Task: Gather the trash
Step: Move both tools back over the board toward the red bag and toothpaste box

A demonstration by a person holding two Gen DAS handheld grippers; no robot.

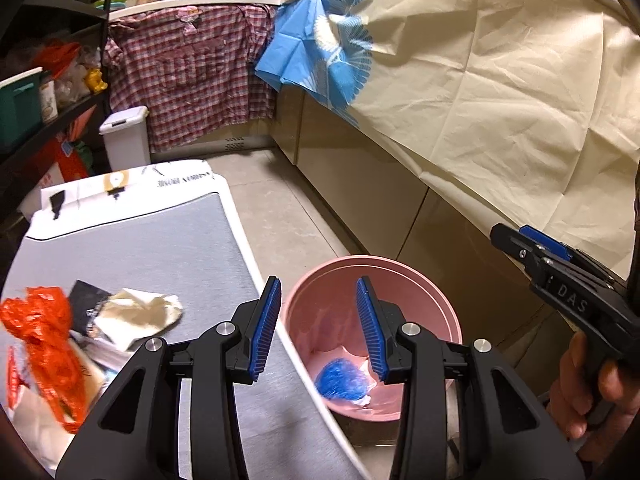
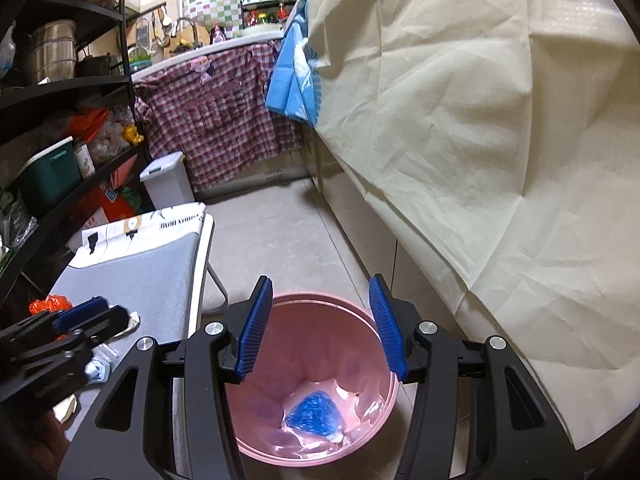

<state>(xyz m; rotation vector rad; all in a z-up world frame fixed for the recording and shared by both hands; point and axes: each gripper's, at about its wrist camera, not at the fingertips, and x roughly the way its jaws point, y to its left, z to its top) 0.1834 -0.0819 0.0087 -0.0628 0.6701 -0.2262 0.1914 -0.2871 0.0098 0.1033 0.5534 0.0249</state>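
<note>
A pink bin [image 1: 436, 312] [image 2: 372, 440] stands on the floor beside a grey-topped table [image 1: 160, 248] [image 2: 152, 280]. Inside it lies a blue and white wrapper [image 1: 340, 382] [image 2: 314, 416]. My left gripper [image 1: 318, 330] is open over the bin's left rim and the table edge, with nothing between its fingers. My right gripper [image 2: 322, 328] is open above the bin's mouth, also empty; in the left wrist view it shows at the right edge [image 1: 532, 248]. On the table at the left lie an orange plastic bag [image 1: 44, 344] [image 2: 46, 305], a crumpled beige paper [image 1: 140, 312] and other scraps.
A cream cloth [image 1: 500, 100] [image 2: 480, 140] hangs over the counter on the right. A plaid cloth [image 1: 192, 72] hangs at the back, with a white lidded bin [image 1: 126, 138] [image 2: 166, 178] on the floor below. Dark shelves [image 2: 60, 128] full of goods stand at the left.
</note>
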